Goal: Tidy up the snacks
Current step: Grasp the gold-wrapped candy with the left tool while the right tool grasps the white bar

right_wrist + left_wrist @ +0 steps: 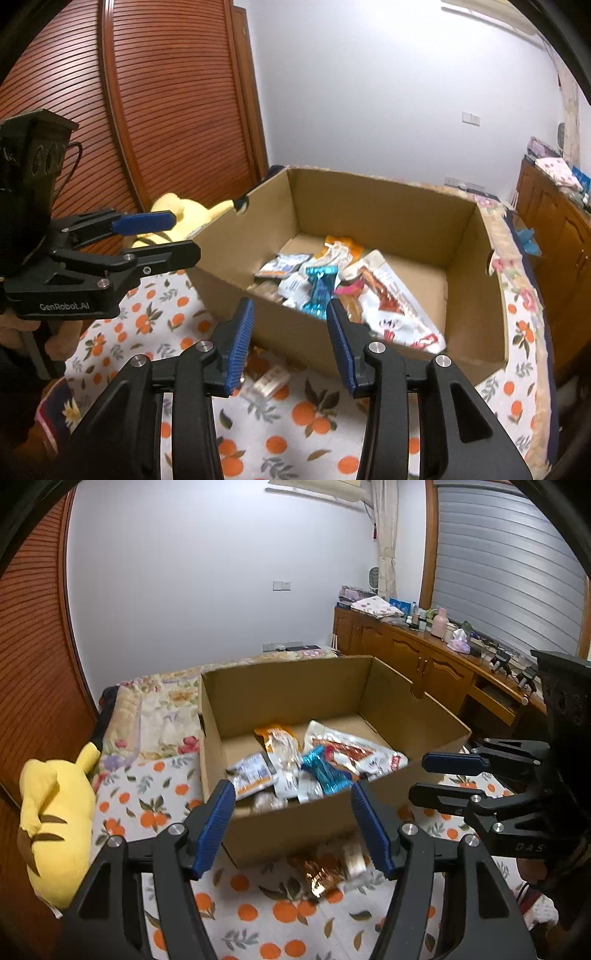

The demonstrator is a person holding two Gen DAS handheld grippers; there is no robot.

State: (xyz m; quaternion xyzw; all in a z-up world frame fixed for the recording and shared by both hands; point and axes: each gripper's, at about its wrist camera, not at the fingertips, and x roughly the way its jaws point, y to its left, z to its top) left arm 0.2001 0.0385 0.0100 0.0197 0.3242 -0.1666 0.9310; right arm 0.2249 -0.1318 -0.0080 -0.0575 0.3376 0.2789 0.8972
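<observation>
An open cardboard box [280, 686] [369, 206] stands on the bed and holds several snack packets. Among them are a shiny blue packet [325, 771] [317, 291], a white and red bag [354, 753] [399, 306] and an orange packet [277, 738] [340, 247]. In front of the box, on the sheet, lie a golden wrapper [321, 875] and a small white packet [354, 860] [271, 380]. My left gripper [293, 812] [184, 236] is open and holds nothing, just short of the box's near wall. My right gripper [290, 314] [419, 779] hovers beside it, open and holding nothing.
A yellow plush toy [55, 812] [177, 214] lies left of the box against the slatted wooden wardrobe [166, 92]. The sheet with orange prints [258, 915] covers the bed. A cluttered wooden cabinet [424, 661] runs along the right side.
</observation>
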